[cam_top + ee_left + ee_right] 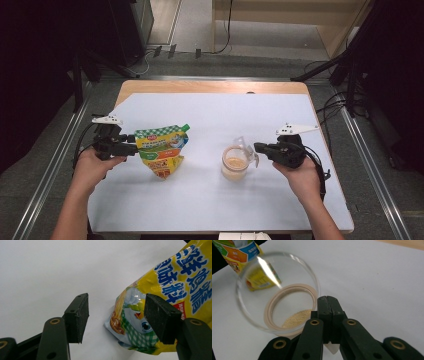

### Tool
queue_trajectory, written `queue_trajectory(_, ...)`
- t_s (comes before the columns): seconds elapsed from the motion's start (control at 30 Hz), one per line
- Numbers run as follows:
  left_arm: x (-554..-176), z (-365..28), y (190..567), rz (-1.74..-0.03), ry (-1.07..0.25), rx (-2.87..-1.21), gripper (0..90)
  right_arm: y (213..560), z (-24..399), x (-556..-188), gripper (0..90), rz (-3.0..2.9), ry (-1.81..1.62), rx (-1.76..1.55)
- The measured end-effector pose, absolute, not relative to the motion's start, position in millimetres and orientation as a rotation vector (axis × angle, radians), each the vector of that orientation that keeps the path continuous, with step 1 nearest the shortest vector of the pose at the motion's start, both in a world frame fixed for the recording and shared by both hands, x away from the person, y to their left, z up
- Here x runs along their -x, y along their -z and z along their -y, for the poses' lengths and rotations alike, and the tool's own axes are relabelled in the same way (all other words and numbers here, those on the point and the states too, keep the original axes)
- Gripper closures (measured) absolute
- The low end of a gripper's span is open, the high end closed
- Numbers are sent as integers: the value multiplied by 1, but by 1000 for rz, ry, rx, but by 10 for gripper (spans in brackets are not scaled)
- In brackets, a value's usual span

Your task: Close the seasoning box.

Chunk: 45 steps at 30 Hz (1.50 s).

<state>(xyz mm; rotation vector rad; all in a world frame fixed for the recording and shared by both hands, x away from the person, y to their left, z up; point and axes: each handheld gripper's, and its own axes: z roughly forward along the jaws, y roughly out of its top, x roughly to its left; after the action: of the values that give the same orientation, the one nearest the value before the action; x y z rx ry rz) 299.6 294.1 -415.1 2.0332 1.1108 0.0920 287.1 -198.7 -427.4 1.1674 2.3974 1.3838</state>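
Left gripper (131, 144): jaws apart astride pouch (162, 151) edge, pads not pressing.
Right gripper (256, 147): clenched on jar (235, 163) handle, handle mostly hidden.

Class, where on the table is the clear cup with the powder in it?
In the high view the clear cup stands right of centre on the white table, between the yellow pouch and the right gripper, shut on its handle.

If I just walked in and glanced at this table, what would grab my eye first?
Probably the bright yellow pouch with a green cap, standing left of centre on the white table, with the open left tool at its edge. To its right stands a clear cup holding a little tan powder. The right tool, its jaws shut, pinches a small clear tab at the cup's side.
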Motion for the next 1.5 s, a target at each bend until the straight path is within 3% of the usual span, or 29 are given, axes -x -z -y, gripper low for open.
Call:
queue_trajectory(0.2,-300,-295,416,-1113,-92,-2032,374,427,195,-286,894,-2408,-1374,-1145)
queue_trajectory(0.87,-300,-296,418,-1121,-92,-2037,371,432,220,-292,527,-2358,-1396,-1175)
queue_trajectory(1.5,-300,-297,420,-1127,-100,-2037,371,453,255,-306,397,-2271,-1372,-1295)
